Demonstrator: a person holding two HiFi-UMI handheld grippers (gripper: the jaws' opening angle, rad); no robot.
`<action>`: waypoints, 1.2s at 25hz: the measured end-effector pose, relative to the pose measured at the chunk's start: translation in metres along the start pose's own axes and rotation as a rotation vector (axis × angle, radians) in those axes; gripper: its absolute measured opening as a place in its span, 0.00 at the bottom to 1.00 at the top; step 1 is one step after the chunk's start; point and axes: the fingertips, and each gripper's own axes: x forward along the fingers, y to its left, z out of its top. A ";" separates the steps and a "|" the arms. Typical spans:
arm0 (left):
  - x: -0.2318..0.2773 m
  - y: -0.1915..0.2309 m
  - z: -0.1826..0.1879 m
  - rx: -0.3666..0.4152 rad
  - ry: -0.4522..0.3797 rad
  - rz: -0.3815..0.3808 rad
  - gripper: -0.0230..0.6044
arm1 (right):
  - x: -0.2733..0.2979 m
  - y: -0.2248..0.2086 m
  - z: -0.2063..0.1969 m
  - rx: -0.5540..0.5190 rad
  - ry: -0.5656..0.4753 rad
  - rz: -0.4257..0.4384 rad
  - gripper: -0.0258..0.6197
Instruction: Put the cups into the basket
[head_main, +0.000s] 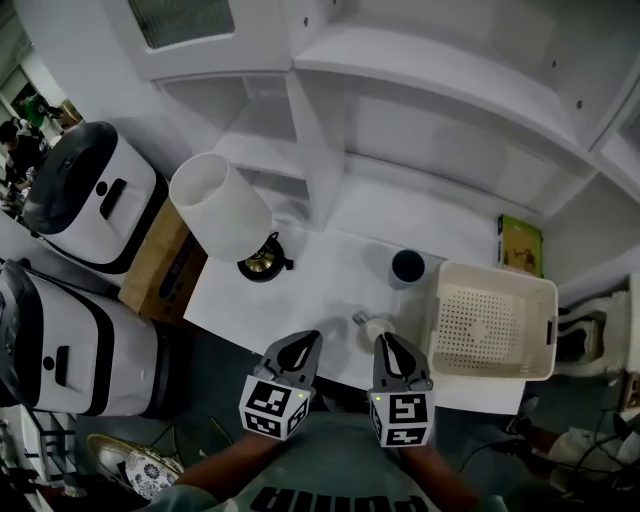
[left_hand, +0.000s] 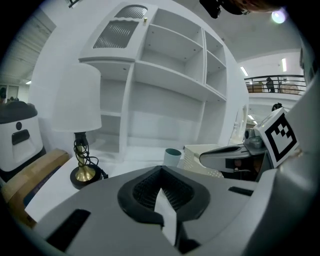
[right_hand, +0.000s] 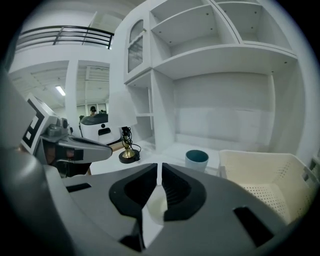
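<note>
A dark teal cup stands upright on the white table, just left of the cream perforated basket. The cup shows ahead in the left gripper view, and the cup and basket show in the right gripper view. A small pale cup sits by the table's near edge, right at the tip of my right gripper, not between its jaws. My right gripper is shut and empty. My left gripper hangs beside it over the near edge, and its jaws meet with nothing held.
A lamp with a white shade and brass base stands at the table's left. White shelving rises behind the table. Two white appliances and a wooden box are at the left. A green book lies behind the basket.
</note>
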 end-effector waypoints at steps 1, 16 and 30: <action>0.004 0.001 0.001 0.005 0.004 -0.013 0.05 | 0.002 -0.002 0.000 0.006 0.000 -0.014 0.07; 0.063 0.006 -0.020 0.078 0.098 -0.166 0.05 | 0.036 -0.008 -0.045 0.078 0.147 -0.090 0.51; 0.099 0.010 -0.055 0.079 0.159 -0.193 0.05 | 0.050 -0.012 -0.082 0.100 0.238 -0.074 0.63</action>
